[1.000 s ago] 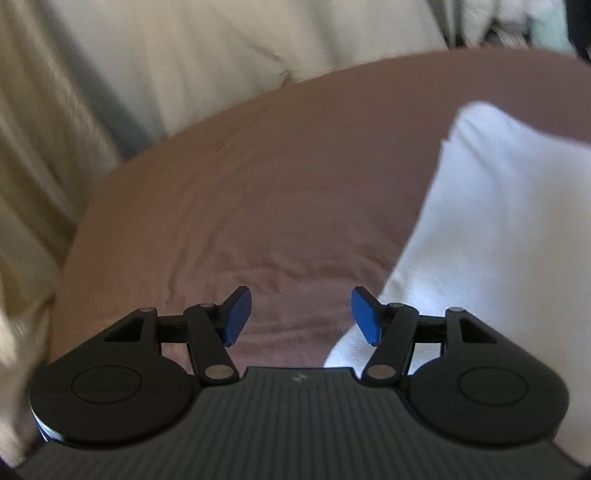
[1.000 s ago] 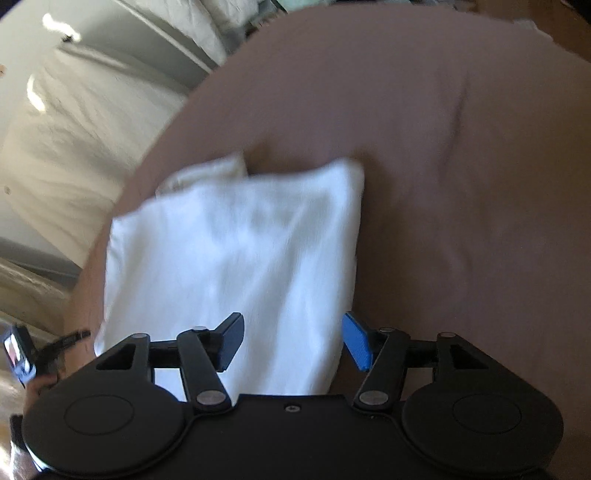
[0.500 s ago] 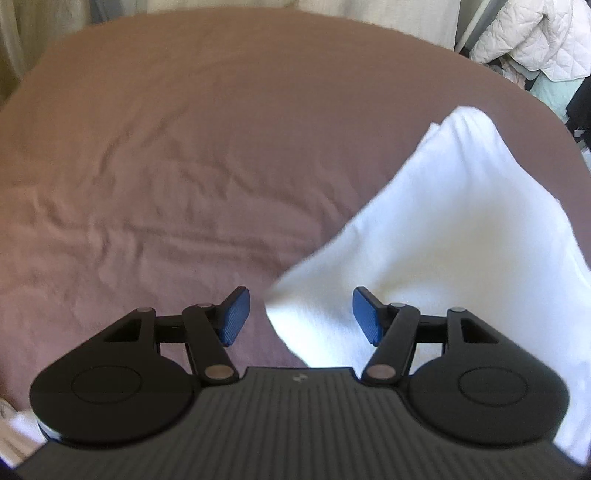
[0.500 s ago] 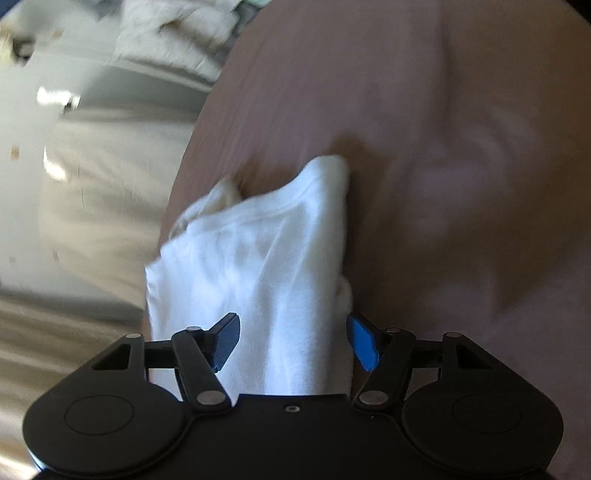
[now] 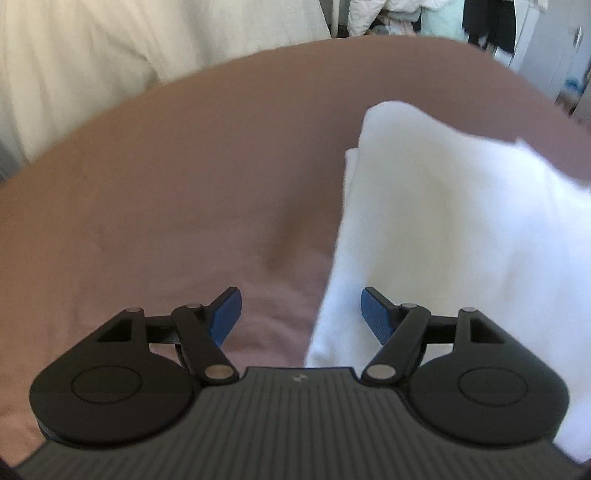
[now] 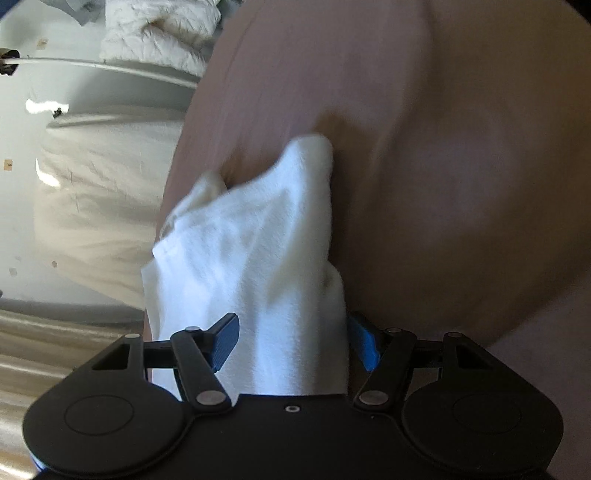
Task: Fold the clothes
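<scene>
White folded cotton garment: lies on the dusty-pink bed sheet, doubled over itself, with a second layer showing along its left edge in the left wrist view. In the right wrist view the same garment appears bunched, with a hem seam visible at its near-left corner and a rounded fold at its far end.

Left gripper: black frame, blue ribbed pads. Jaws are opening. The garment's near-left corner reaches in between them on the right-hand side; neither pad presses on the cloth.

Right gripper: same build. Jaws stand apart with the garment's near end filling most of the gap. The cloth hides part of the right-hand pad, so contact there cannot be told; the left-hand pad stands just clear of the cloth.

Pink sheet: covers the whole work surface, lightly wrinkled, blurred in both views.

Cream bedding: heaped beyond the sheet's far-left edge.

Pale quilted jacket: among hanging clothes at the far right.
</scene>
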A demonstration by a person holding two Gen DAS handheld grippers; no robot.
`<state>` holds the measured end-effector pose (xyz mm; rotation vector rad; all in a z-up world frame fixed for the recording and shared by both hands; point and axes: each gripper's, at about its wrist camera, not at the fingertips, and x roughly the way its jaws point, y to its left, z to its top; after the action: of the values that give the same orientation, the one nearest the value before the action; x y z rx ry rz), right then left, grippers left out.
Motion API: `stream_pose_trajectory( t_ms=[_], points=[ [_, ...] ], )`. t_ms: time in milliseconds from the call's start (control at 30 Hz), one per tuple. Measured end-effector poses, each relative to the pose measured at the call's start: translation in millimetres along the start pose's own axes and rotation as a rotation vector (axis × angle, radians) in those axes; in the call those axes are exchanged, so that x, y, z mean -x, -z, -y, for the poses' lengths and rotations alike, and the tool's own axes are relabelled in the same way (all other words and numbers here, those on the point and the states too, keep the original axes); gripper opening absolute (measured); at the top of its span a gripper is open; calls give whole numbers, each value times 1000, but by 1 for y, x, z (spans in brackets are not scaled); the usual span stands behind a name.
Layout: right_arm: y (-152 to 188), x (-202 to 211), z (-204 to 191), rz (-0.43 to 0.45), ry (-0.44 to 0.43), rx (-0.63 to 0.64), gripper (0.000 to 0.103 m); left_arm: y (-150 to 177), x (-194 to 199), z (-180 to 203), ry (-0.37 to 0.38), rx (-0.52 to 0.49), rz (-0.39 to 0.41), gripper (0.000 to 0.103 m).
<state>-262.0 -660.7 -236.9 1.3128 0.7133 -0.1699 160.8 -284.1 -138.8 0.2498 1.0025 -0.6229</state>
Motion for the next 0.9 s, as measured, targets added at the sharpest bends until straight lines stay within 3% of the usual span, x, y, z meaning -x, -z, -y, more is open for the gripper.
stream_pose_trajectory(
  t_ms=[100,300,333,367,433,533,600,700,767,833,867,900],
  points=[
    [-2,-12,1,-10,-24,37,71,-2,-13,-4,117,86,-22,72],
    [-7,-32,-8,-25,-101,119,74,-2,-38,3,232,146,-48,69],
    [-7,-33,-10,-28,-101,134,75,-2,-38,2,254,153,-52,57],
    [-7,-34,-12,-31,-100,149,75,-3,-36,3,281,161,-60,36],
    [-7,-35,-16,-37,-98,178,75,-5,-33,5,323,163,-73,22],
    [-9,-37,-20,-41,-107,190,75,-5,-25,21,281,65,-49,21],
    [-9,-39,-21,-41,-98,195,75,-4,-23,26,259,60,-44,21],
    [-8,-43,-19,-27,-89,185,74,-6,-26,24,253,96,-34,39],
    [-9,-45,-14,2,-110,143,75,-7,-32,22,268,135,-31,56],
    [-10,-49,-11,39,-139,108,77,-7,-37,24,273,162,-31,58],
    [-8,-53,-19,39,-117,148,75,-7,-37,28,269,147,-29,52],
    [-7,-58,-28,36,-89,198,53,-8,-35,34,259,110,-30,39]
  ],
)
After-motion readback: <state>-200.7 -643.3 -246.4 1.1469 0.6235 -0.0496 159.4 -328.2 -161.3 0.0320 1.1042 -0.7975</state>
